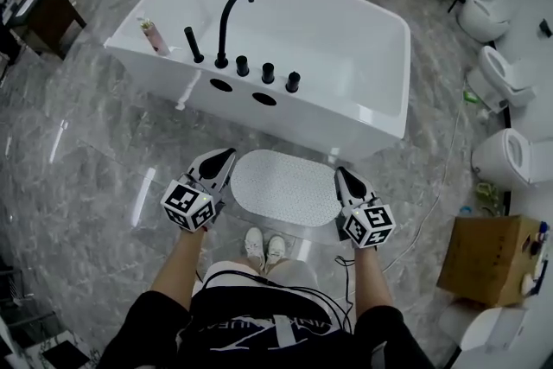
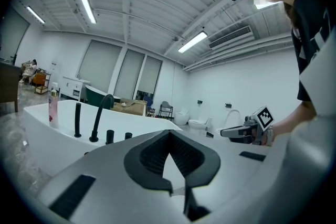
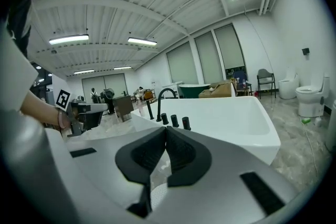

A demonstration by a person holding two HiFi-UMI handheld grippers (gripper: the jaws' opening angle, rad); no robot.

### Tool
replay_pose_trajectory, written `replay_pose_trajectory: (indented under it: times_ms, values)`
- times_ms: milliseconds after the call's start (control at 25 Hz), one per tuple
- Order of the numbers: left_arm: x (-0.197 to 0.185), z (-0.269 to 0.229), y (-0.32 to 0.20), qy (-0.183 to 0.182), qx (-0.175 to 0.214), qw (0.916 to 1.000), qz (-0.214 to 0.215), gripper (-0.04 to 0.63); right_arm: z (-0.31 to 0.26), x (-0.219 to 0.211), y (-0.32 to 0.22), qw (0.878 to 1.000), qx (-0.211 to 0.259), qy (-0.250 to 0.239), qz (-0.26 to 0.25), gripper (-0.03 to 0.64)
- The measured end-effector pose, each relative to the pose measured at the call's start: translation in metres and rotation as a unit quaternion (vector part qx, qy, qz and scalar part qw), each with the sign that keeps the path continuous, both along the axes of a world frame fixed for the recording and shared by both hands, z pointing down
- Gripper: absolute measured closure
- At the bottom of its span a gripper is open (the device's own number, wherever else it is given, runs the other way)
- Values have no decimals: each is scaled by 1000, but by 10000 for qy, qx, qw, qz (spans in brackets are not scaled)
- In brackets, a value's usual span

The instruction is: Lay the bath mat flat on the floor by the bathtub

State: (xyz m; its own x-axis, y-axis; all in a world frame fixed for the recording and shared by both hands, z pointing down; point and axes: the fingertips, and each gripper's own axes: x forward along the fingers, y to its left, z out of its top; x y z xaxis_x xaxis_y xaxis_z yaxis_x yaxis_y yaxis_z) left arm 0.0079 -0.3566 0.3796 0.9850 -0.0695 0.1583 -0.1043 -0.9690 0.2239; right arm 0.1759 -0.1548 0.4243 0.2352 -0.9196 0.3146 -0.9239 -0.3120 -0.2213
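Bright, even light falls from strip lamps (image 2: 86, 7) on the ceiling. The glossy floor (image 1: 95, 186) throws back white streaks of glare in the head view. Shadows are soft and faint. Both gripper views bulge strongly, with black corners, and whatever is nearest the lens is blurred.

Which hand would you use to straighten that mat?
Right, narrowly: the mat shows below the shut jaws of the right gripper in its view; the left gripper hangs beside the mat. Both are empty.
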Motion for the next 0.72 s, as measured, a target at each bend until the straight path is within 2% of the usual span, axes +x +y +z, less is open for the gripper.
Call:
replay_pose_trajectory:
  times_ms: [280,560,720]
  values:
    - [-10,-41,4,98,197,9997,-108,581,-47,-8,7,9998,160,122,45,591]
    - [-15,-87,18,174,623,9979,-98,581,-96,-17,11,9988,447,203,-35,591]
    - [-17,-110,19,335,614,9973,-210,581,-118,-20,7,9980,568,261,-106,591]
